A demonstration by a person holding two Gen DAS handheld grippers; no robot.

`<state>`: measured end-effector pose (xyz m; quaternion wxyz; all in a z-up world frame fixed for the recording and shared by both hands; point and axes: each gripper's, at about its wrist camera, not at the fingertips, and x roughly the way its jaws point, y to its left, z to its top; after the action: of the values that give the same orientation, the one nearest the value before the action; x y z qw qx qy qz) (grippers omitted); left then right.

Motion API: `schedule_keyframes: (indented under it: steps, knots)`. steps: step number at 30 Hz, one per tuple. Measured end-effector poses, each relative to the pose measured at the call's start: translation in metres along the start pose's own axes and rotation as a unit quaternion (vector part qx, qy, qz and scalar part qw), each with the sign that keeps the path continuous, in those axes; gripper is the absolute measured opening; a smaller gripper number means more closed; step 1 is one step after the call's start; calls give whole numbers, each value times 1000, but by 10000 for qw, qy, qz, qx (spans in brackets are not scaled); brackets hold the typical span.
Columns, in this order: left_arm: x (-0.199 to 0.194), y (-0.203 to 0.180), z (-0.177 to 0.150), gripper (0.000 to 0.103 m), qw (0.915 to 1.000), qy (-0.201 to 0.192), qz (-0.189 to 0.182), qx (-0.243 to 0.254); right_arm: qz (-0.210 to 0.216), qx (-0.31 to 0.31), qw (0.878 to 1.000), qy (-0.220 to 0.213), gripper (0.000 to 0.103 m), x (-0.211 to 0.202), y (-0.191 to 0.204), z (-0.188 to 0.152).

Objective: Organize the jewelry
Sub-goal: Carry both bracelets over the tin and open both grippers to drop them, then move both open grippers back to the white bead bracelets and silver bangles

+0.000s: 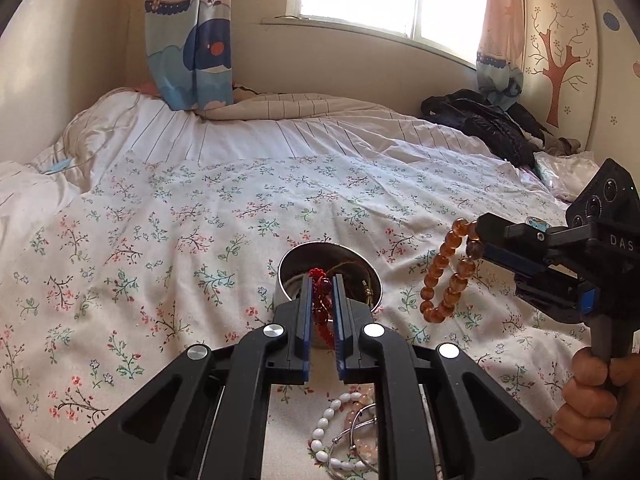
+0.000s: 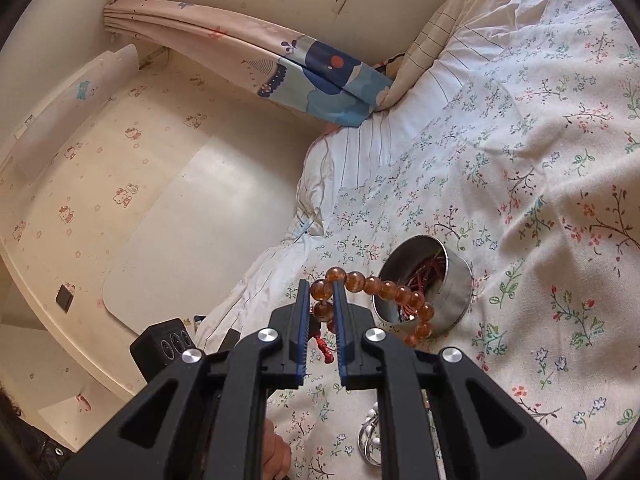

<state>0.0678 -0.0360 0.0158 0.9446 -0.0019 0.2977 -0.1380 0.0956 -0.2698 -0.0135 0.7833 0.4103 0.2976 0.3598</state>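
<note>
Setting: bedroom; floral bedsheet [image 1: 168, 216] is carrying all the jewelry, with a window and curtains behind.

Container: round metal tin [image 1: 290, 280] is standing open on the bed, already holding red cord and a metal bangle.

Left gripper [image 1: 322, 300]: jaws are closing narrowly on a red beaded strand [image 1: 320, 312], which is hanging between them directly over the tin's near rim.

Right gripper [image 2: 322, 296]: jaws are pinching an amber bead bracelet [image 2: 390, 292] by one or two beads; the loop is drooping free toward 4 o'clock in the right wrist view.

Key relation: from the right jaws the tin's mouth [image 2: 416, 276] is lying at roughly 2 o'clock, near; the bracelet's hanging end is appearing to cross the tin's near wall rather than its opening.

Nearer hand: the left is already over the tin; the right is standing off at its 3 o'clock.

Remaining: white bead bracelet [image 1: 328, 428] and silver bangles [image 1: 352, 436] are lying on the bed under the left gripper, at 6 o'clock.

Judgement: the right gripper is needing to carry up and over the rim before letting go.
</note>
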Motion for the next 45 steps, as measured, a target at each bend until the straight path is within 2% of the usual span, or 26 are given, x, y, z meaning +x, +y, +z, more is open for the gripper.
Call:
schedule_keyframes:
  steps: [8,20,23,25,26,27,29,32,34,45]
  knots:
    - [21,-15,12,9,9999,-31,-93,110,31,-33,10000,47,13,19,-2,12]
    - [49,-13,20,9,10000,39,-63,20,-61,-41,9999,112,13,35,-14,26]
    - [63,-10,21,9,9998,186,2,-32,-137,-73,9997,193,13,44,-17,28]
    - [75,-7,19,14,9992,382,117,-62,-195,-95,9993,296,13,53,-20,30]
    - [79,-5,18,22,9987,479,145,-71,-196,-73,9992,349,13,57,-22,30]
    - [81,-2,18,34,9984,518,192,-94,-228,-46,9989,406,13,63,-25,31]
    - [77,3,17,56,9983,425,366,-161,-298,18,9983,492,20,71,-31,32]
    - [69,12,20,58,9981,262,505,-254,-342,18,9980,532,23,73,-34,30]
    - [68,15,19,58,9974,293,592,-281,-391,-6,9980,497,30,71,-33,29]
    - [68,6,15,62,9948,326,949,185,-713,-150,9958,561,41,69,-33,27]
